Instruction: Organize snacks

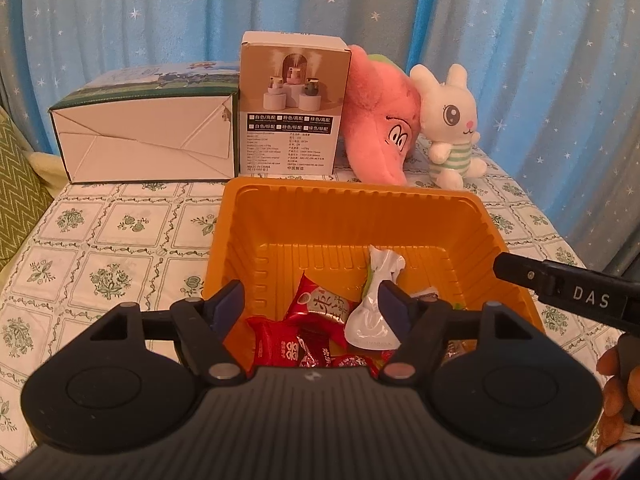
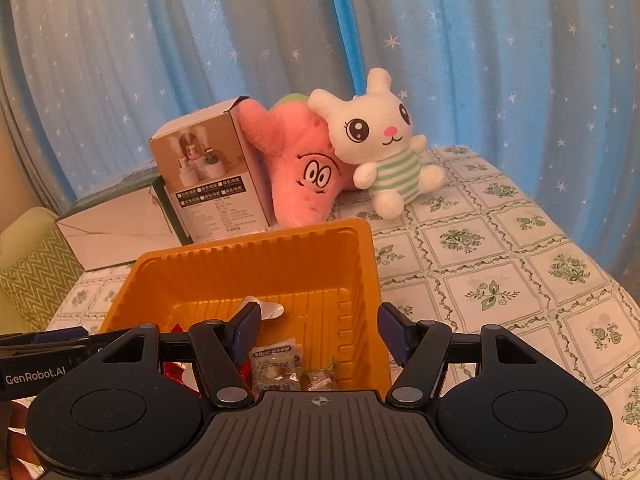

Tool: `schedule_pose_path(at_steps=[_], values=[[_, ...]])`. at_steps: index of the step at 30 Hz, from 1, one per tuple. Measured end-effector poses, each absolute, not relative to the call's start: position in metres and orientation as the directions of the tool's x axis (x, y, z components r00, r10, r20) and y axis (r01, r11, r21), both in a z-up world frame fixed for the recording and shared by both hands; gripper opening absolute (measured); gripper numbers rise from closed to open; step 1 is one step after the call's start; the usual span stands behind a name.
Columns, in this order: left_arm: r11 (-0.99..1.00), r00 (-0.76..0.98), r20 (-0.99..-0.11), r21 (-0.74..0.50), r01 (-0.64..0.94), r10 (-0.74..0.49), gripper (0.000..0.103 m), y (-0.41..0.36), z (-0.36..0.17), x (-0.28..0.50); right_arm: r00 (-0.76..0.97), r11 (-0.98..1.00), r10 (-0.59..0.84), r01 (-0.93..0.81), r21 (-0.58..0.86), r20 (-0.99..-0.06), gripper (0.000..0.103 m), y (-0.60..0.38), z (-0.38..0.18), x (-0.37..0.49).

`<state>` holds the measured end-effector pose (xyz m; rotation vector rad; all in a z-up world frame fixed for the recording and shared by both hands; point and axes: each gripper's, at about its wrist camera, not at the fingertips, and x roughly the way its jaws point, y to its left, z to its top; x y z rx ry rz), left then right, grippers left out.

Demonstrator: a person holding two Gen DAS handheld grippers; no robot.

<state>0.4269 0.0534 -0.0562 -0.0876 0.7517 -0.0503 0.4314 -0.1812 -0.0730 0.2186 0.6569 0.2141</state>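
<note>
Orange tray (image 1: 460, 216) on the floral tablecloth (image 1: 120, 240) holds red and white wrapped snacks (image 1: 316, 308). Both grippers tilt down over its near edge: left gripper (image 1: 314, 304) spread wide, gripping nothing; right gripper (image 2: 318, 328) apart astride the tray's right wall, empty.

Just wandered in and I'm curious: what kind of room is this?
Probably a home, perhaps a bedroom or living room: star-dotted blue curtains, plush toys like a white bunny, and a floral tablecloth under an orange snack tray.
</note>
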Motion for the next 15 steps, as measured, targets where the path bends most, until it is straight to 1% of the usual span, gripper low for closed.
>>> schedule_pose_path(at_steps=[4,15], values=[[0.998,0.736,-0.676,-0.065,-0.010,-0.037,0.071,0.051,-0.055,0.423,0.768,0.958,0.261,-0.133,0.253,-0.585,0.065,-0.180,-0.072,0.430],[0.999,0.733,-0.680,-0.050,-0.019,-0.020,0.071,0.050,-0.048,0.401,0.764,0.967,0.246,-0.152,0.204,-0.597,0.065,-0.181,-0.064,0.412]])
